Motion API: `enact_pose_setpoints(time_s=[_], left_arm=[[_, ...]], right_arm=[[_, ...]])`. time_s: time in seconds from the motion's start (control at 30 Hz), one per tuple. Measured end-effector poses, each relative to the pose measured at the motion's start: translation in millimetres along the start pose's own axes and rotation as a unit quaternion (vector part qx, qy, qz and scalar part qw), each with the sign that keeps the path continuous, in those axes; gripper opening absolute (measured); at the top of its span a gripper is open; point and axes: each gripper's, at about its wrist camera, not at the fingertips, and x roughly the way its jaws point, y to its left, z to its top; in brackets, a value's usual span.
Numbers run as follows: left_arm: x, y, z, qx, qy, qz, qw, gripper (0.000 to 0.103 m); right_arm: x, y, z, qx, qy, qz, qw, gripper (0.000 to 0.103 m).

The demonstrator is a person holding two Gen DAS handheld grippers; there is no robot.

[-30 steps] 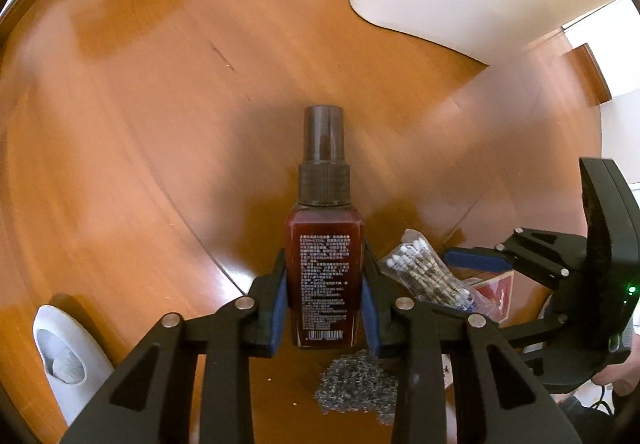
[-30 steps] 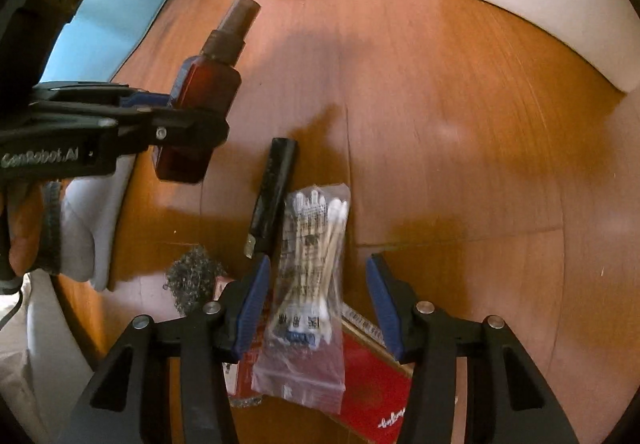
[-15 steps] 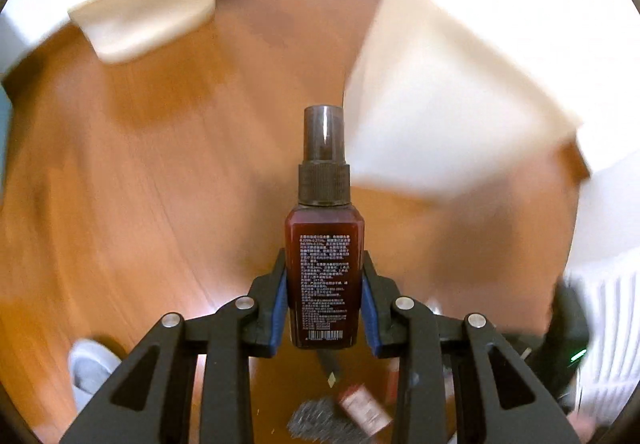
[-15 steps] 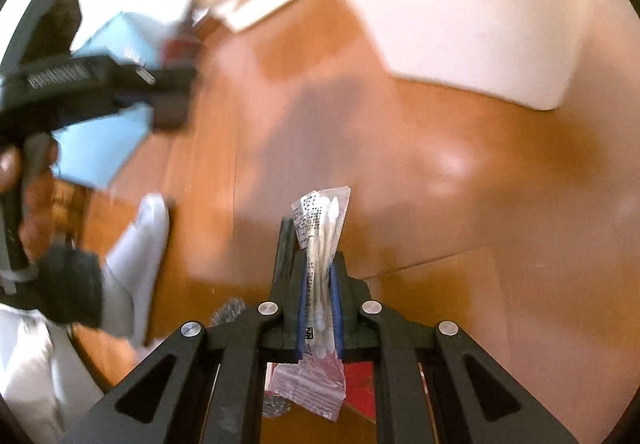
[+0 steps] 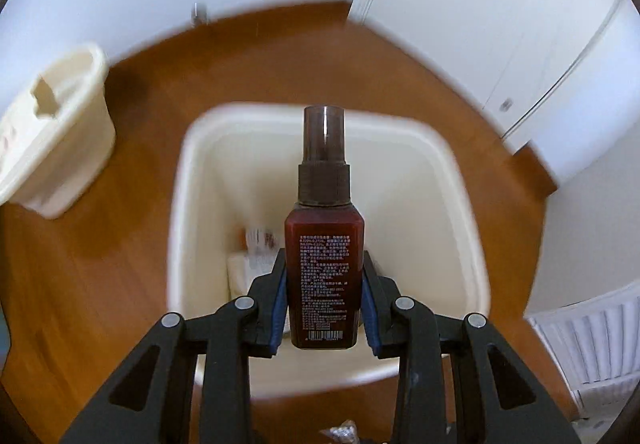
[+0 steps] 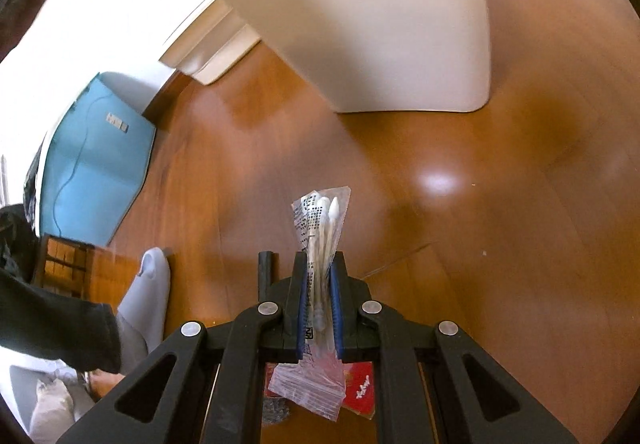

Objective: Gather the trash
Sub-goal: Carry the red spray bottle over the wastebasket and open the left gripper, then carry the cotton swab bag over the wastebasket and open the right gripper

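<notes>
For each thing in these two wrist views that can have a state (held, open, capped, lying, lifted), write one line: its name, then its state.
Left gripper: shut on the spray bottle.
Spray bottle: capped, held above the open bin.
Waste bin: open, some trash at the bottom.
Right gripper: shut on the bag of cotton swabs.
Bag of cotton swabs: lifted off the floor.
Red packet: lying on the floor.
</notes>
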Motion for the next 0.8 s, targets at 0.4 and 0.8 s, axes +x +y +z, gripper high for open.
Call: enact_pose_setpoints(time_s=[0.4,0.8], left_arm=[[29.8,13.2,-15.3,-0.062,0.029,0.027,0.9973,0.031],[-89.1,81.9,-80.2,-0.128,-0.129,0.016,0.9832,0.031]], right_arm=[[-19.0,-19.5,1.9,0.027,-0.018,-0.014,0.999,0.01],[-170.8,25.5,86.5,-0.056,-0.205,-0.007,0.977,0.01]])
